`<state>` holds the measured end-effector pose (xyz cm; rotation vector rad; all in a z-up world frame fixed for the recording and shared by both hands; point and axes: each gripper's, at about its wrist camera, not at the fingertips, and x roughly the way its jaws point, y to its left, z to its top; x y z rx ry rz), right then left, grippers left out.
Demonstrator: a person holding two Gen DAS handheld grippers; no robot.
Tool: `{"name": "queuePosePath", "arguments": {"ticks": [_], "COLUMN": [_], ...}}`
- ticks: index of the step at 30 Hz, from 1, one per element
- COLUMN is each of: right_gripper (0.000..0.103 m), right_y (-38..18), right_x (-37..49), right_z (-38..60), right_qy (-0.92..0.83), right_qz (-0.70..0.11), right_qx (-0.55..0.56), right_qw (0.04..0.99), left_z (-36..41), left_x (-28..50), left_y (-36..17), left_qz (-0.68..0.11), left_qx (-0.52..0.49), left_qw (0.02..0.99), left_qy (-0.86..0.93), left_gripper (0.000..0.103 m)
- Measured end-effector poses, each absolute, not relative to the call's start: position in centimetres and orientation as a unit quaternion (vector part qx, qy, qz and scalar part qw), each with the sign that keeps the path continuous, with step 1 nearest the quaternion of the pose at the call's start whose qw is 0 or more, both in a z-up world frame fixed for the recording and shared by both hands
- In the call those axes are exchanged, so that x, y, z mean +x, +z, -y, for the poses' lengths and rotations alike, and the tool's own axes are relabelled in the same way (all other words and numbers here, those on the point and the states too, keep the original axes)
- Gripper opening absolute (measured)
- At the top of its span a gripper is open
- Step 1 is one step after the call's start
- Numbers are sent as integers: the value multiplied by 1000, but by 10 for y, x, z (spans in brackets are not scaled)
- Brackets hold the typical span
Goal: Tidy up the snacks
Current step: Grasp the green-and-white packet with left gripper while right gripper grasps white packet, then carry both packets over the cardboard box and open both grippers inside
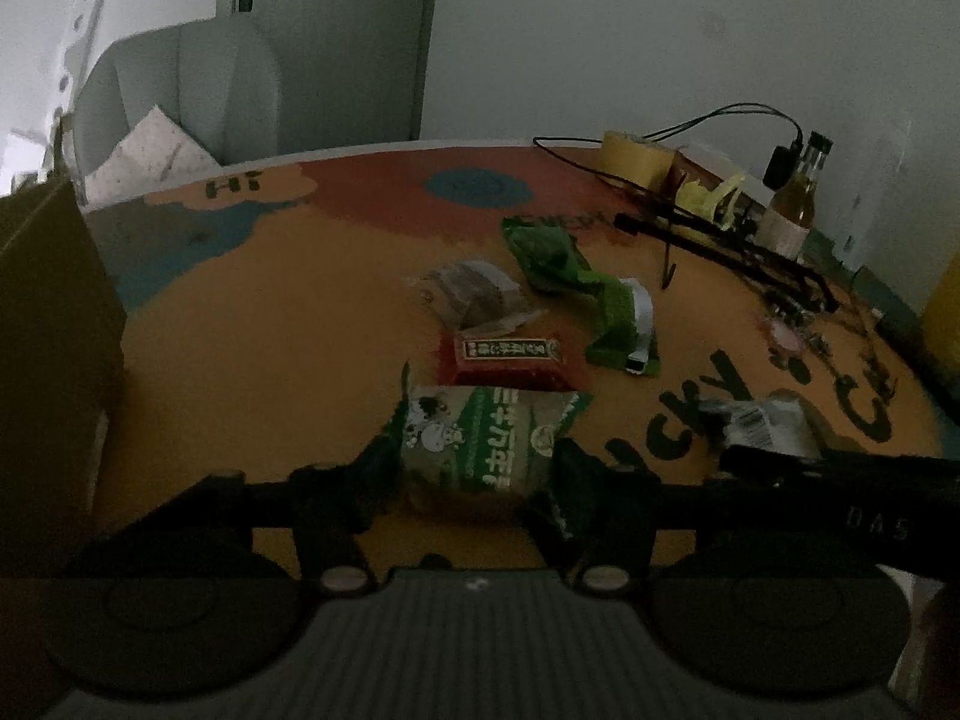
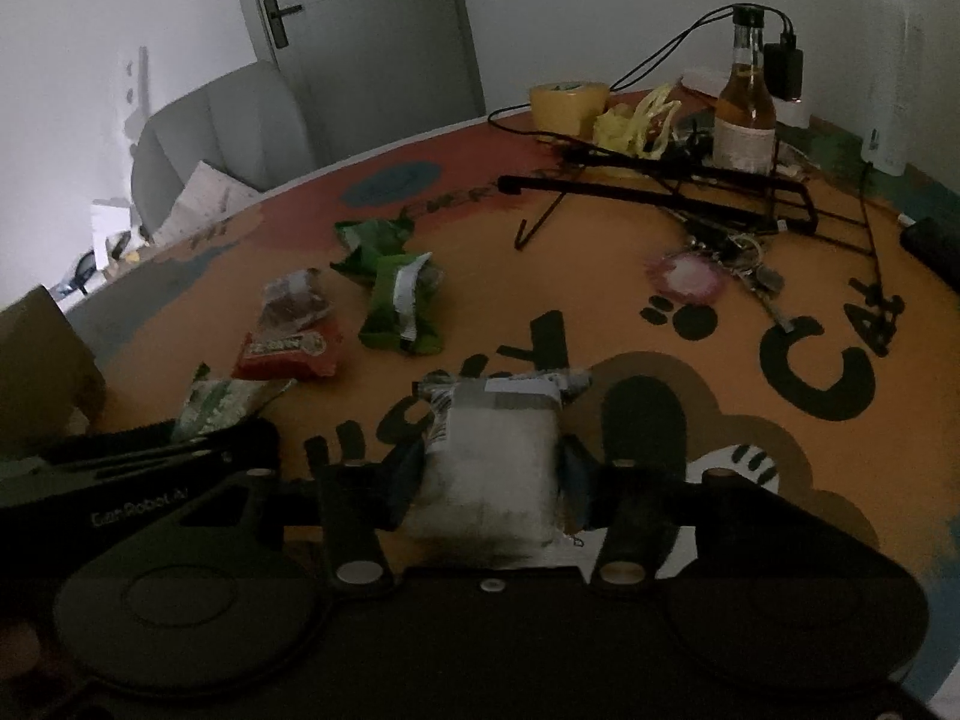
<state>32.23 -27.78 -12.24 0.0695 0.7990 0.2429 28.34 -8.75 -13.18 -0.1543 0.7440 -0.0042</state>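
Observation:
Several snack packets lie on the round orange table [image 1: 270, 360]. My left gripper [image 1: 474, 471] is shut on a green-and-white packet [image 1: 480, 432], its fingertips [image 1: 375, 468] pressing both sides. Just beyond it lie a red packet [image 1: 510, 357], a clear brownish packet [image 1: 474, 294] and two green packets [image 1: 546, 252] [image 1: 624, 324]. My right gripper [image 2: 492, 477] is shut on a silver-white packet [image 2: 492, 450] near the table's front. In the right wrist view the left gripper [image 2: 150, 450] shows at the left with the green-and-white packet [image 2: 222, 402].
A cardboard box [image 1: 54, 330] stands at the table's left edge. At the back right are a glass bottle [image 2: 744, 114], a yellow tape roll [image 2: 567, 105], a black wire rack [image 2: 660, 192], cables and keys [image 2: 738, 264]. A grey chair [image 1: 180, 96] stands behind the table.

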Motion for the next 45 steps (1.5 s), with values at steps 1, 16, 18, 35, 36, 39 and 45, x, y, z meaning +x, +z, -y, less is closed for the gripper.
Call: {"name": "queuePosePath", "arguments": {"ticks": [1,16,18,35,36,39,45], "right_gripper": [45,45,45,45,45,45,44], "right_y": [-120,-75,-69,-35,-34,-31,-26], "right_x": [322,309,307,286,284,282,275], "right_z": [278,248,241,176,173,161,139], "right_qy": [119,165,175,247,250,261,278], "right_qz": [-385,-344,-338,-309,-308,-305,-300], "right_qx": [36,53,52,37,37,37,32], "right_qw": [915,923,923,918,917,915,912], "left_z": [86,59,54,-2,-5,-18,-41], "left_x": [282,244,238,197,195,189,178], "left_y": [-130,-66,-58,-23,-23,-20,-18], "left_qz": [-362,-301,-295,-258,-258,-255,-251], "left_qx": [-76,-91,-91,-101,-101,-103,-110], "left_qw": [929,949,951,959,959,959,957], "left_qy": [-1,7,10,60,63,74,92], "left_gripper": [53,52,52,52,52,52,52]}}
